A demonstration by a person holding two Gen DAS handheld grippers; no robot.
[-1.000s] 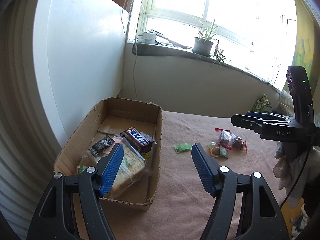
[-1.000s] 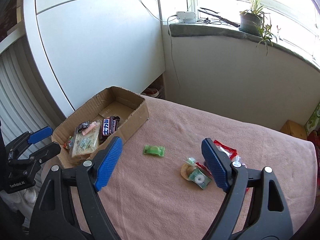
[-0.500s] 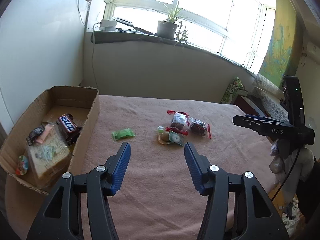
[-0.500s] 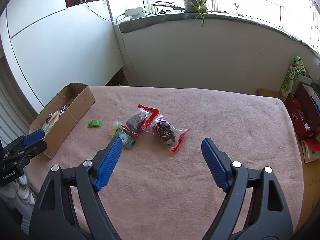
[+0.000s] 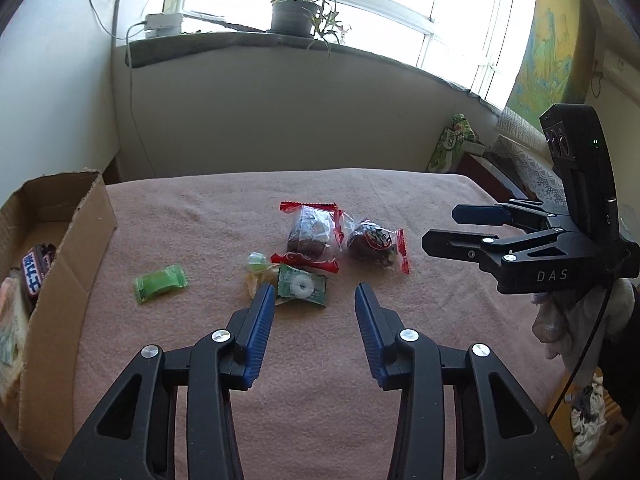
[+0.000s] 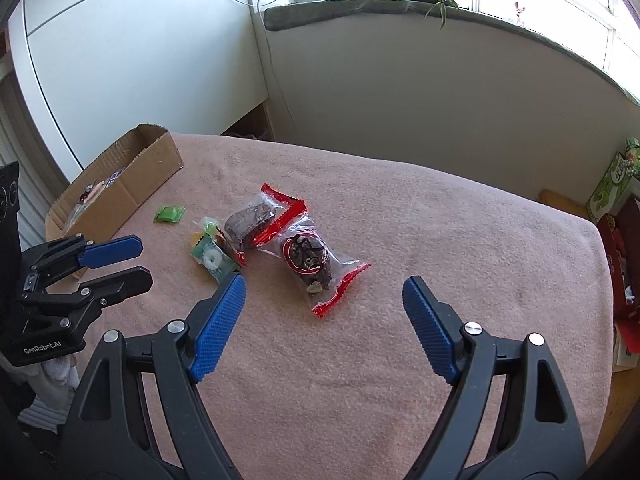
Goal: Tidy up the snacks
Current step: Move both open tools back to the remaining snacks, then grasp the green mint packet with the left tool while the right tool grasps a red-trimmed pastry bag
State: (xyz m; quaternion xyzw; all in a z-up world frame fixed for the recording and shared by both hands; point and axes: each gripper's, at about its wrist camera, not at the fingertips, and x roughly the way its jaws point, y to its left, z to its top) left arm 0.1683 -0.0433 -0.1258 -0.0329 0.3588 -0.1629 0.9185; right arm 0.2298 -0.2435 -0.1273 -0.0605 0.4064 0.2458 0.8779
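At the left stands the cardboard box point(image 5: 76, 240), already holding some snacks. On the pink desk point(image 5: 320, 380) lie a green candy point(image 5: 161, 283), a mint packet point(image 5: 302, 289) and two red-edged bags point(image 6: 308, 260), overlapping. The left claw point(image 5: 315, 298), released, has just been closing on nothing. The right claw point(image 6: 322, 294) is wide and empty. A pinch there could catch two wrappers together.

I see a dusty pink cloth on the table point(image 5: 240, 208). My left claw point(image 5: 315, 300) and right claw point(image 6: 324, 296) are black with ribbed blue pads. One candy point(image 5: 160, 283) is bright green; two clear packets point(image 6: 308, 260) have red edges; the cardboard box point(image 5: 86, 236) is plain brown.
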